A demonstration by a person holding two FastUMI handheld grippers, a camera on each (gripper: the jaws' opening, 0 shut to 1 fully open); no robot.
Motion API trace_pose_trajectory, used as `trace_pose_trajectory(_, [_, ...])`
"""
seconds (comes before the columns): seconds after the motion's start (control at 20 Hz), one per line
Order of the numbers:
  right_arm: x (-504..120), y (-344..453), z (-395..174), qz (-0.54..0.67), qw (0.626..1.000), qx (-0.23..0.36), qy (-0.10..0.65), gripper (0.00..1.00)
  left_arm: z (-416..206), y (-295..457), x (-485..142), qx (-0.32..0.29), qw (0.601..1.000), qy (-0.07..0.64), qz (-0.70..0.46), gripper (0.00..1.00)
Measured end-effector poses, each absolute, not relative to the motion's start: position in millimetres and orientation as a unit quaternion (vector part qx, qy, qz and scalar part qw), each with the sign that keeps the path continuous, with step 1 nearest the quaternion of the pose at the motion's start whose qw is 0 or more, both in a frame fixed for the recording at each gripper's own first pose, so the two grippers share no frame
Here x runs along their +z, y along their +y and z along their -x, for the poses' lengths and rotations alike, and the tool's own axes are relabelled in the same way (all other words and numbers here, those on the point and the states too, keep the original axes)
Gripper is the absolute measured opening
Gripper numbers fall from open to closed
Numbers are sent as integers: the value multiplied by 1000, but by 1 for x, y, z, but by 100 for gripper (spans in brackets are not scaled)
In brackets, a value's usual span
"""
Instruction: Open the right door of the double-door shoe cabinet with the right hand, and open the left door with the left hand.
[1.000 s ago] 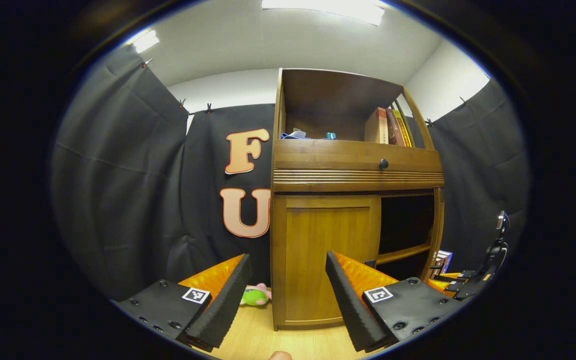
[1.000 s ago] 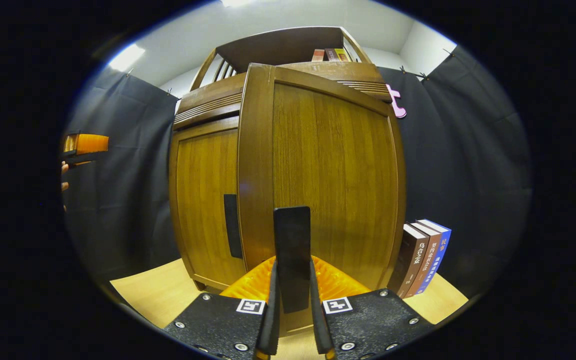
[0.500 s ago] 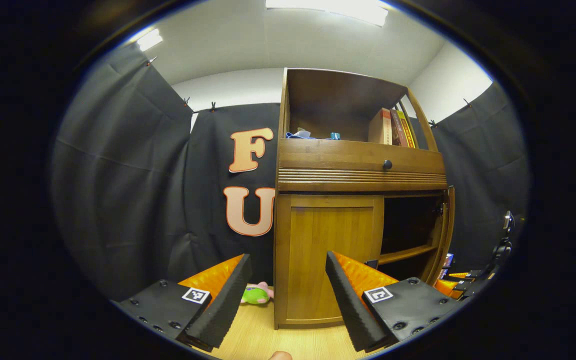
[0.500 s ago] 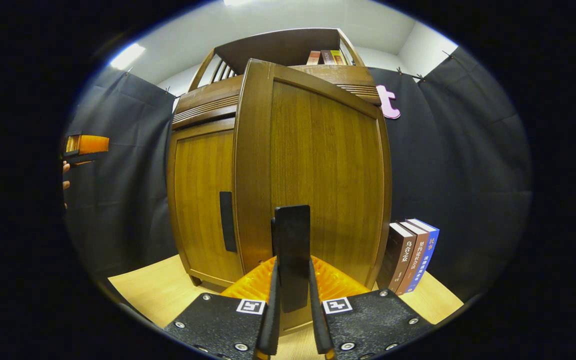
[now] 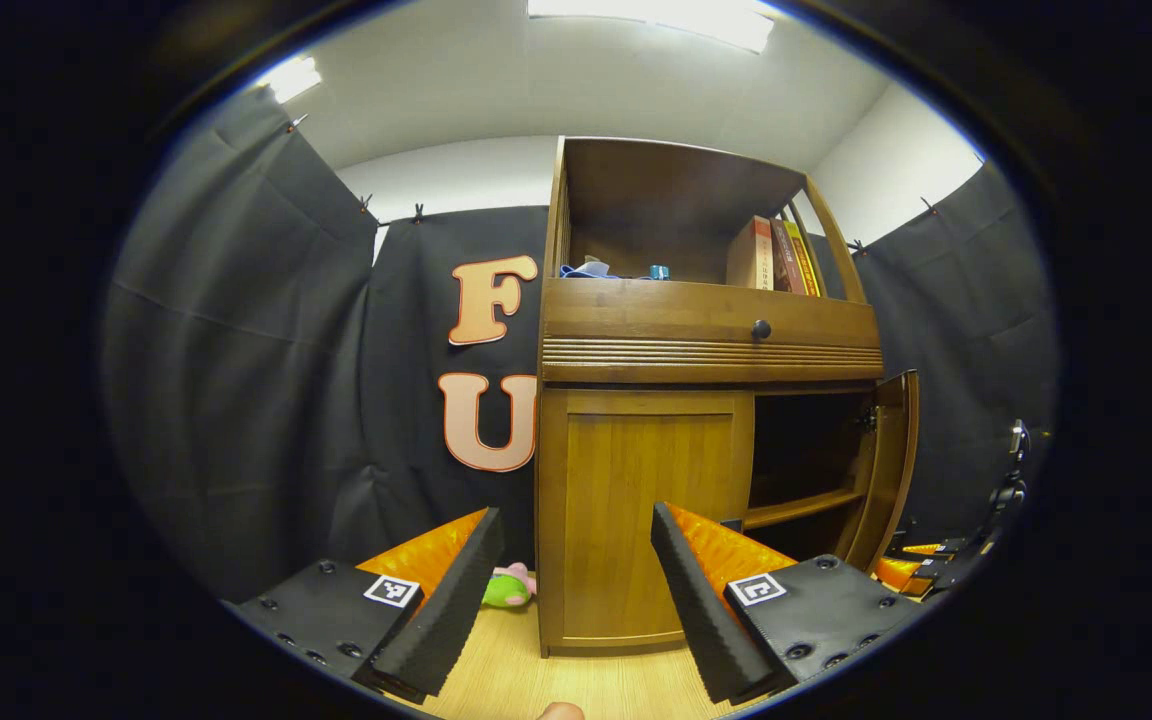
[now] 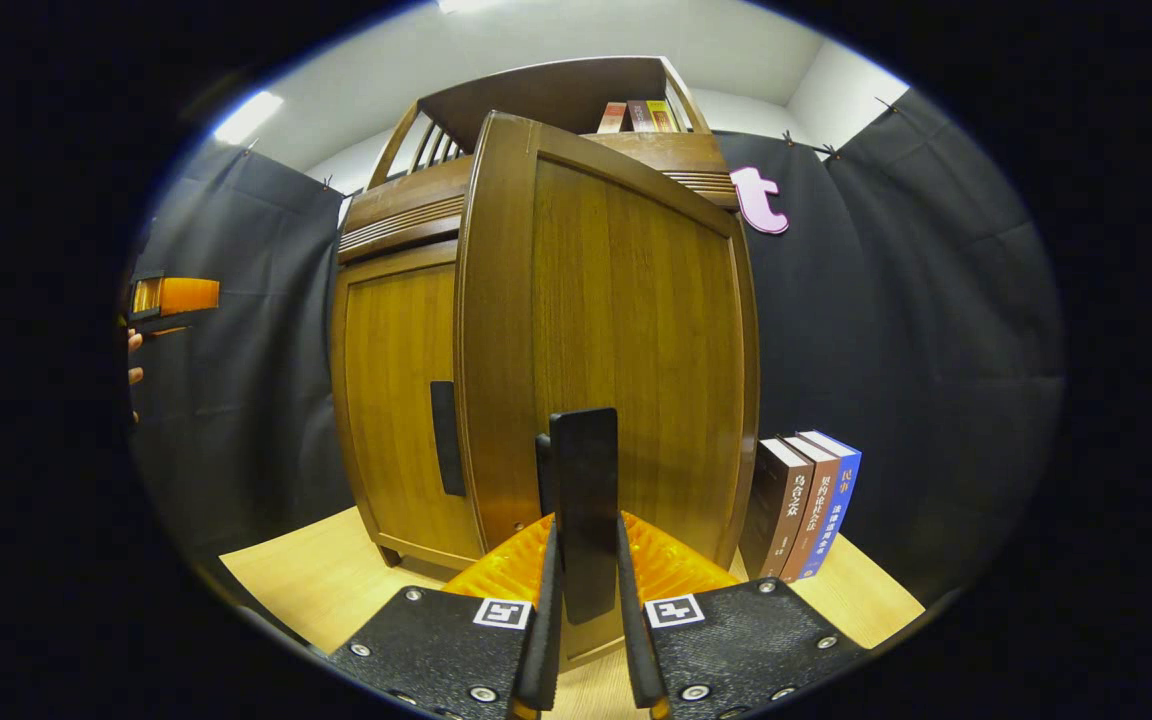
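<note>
The wooden shoe cabinet [image 5: 706,345] stands ahead in the left gripper view. Its left door [image 5: 636,500] is closed. The right door [image 5: 893,465] stands swung out, baring a dark inside with a shelf [image 5: 801,507]. My left gripper [image 5: 576,590] is open and empty, a little way in front of the left door. In the right gripper view the right door [image 6: 636,350] stands close ahead, and my right gripper [image 6: 586,570] is shut on its black handle [image 6: 584,465]. The left door [image 6: 391,400] shows its own black handle [image 6: 444,438] untouched. The left gripper [image 6: 174,298] hangs at the far left, held by a hand.
Three books [image 6: 806,500] stand on the wooden floor to the right of the cabinet, near the open door. A small plush toy [image 5: 508,588] lies on the floor at the cabinet's left. A drawer with a round knob [image 5: 761,329] and an upper shelf with books [image 5: 771,255] sit above the doors.
The right door has swung further open, with the right gripper still shut on its handle. The left gripper has stayed almost still and open.
</note>
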State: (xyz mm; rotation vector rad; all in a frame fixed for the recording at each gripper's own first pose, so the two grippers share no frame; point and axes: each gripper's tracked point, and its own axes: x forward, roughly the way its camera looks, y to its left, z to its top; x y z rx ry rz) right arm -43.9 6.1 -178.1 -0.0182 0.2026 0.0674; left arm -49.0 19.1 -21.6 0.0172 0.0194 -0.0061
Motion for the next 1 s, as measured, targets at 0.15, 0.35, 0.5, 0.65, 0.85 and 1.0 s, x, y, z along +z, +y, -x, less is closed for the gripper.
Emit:
trace_pose_trajectory(0.15, [-175,0,51,8,994,30,101,28,52,17,-19,-5,1000,7,-12,94])
trace_pose_trajectory(0.35, [-175,-11,57,21,994,24,105,27,56,13,-17,-8,1000,6,-15,95])
trace_pose_trajectory(0.5, [-176,-17,60,22,994,18,108,27,57,13,-17,-8,1000,6,-10,96])
trace_pose_trajectory(0.65, [-178,-21,64,24,993,15,114,27,58,15,-18,-6,1000,7,-11,94])
trace_pose_trajectory(0.85, [-186,-29,72,11,992,13,127,27,59,16,-13,-3,1000,2,-16,95])
trace_pose_trajectory(1.0, [-191,-35,74,-3,991,15,133,35,60,13,-13,-4,1000,2,-18,94])
